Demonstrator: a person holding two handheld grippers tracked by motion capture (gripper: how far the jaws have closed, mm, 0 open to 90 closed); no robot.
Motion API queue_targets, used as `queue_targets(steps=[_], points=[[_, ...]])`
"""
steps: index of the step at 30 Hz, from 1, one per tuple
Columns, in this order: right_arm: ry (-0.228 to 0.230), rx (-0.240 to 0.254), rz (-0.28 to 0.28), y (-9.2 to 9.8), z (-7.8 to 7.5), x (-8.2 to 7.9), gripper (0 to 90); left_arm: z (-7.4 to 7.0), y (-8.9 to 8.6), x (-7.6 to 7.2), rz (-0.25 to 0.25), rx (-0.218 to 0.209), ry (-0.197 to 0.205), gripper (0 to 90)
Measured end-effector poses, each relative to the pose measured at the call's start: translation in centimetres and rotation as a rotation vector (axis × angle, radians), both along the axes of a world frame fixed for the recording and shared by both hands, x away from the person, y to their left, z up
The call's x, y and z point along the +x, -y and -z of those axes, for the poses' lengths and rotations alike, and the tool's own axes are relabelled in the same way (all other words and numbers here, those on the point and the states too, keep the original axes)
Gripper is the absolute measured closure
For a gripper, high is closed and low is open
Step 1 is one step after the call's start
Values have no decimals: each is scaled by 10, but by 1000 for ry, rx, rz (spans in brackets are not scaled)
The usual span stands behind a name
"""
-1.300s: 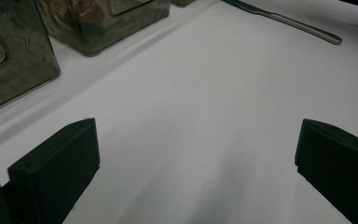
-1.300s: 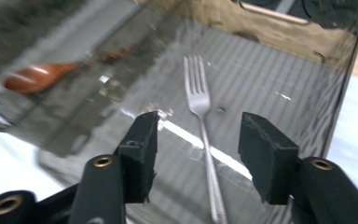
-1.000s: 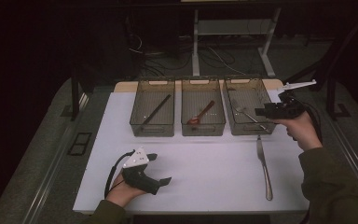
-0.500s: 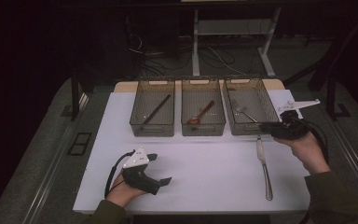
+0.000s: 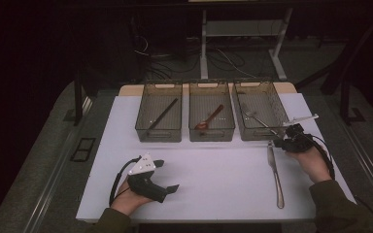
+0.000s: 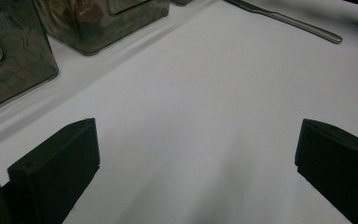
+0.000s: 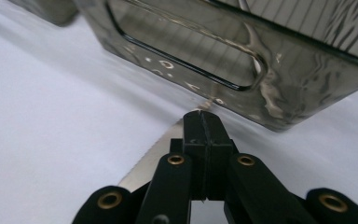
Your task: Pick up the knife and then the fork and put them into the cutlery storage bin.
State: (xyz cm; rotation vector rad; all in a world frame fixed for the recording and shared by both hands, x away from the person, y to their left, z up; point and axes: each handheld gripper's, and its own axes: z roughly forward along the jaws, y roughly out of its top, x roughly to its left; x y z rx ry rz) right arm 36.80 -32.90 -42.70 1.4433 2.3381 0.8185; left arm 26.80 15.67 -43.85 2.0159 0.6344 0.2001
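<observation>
Pressing right claw [image 7: 204, 122] together over knife [image 5: 274, 171] blade tip near right bin [image 5: 257, 112]; keeping left claw [image 6: 196, 158] spread above tabletop [image 5: 213, 165].

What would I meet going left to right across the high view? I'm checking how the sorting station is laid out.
Left gripper → bin with a dark stick → bin with a red-brown spoon → bin with a fork → knife on the table → right gripper, over the knife's blade end.

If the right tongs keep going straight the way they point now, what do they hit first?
Probably the near wall of the right-hand bin, just ahead of the shut right tongs, which sit over the knife blade.
</observation>
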Motion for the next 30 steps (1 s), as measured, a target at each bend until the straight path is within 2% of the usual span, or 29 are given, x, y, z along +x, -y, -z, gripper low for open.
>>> queue_targets(steps=[3, 8, 15, 23, 30], points=[[-11, -5, 16, 1, 7, 5, 888, 0, 0, 0, 0, 0, -1, 0], [-19, -17, 12, -2, 14, 10, 888, 1, 1, 0, 2, 4, -6, 0], [-20, -6, 4, -7, 14, 11, 888, 1, 1, 0, 3, 4, -5, 0], [-22, -6, -56, -22, 14, 10, 888, 0, 1, 0, 4, 5, -5, 0], [-10, -10, -135, -38, 14, 7, 888, 0, 1, 0, 4, 4, -4, 0]])
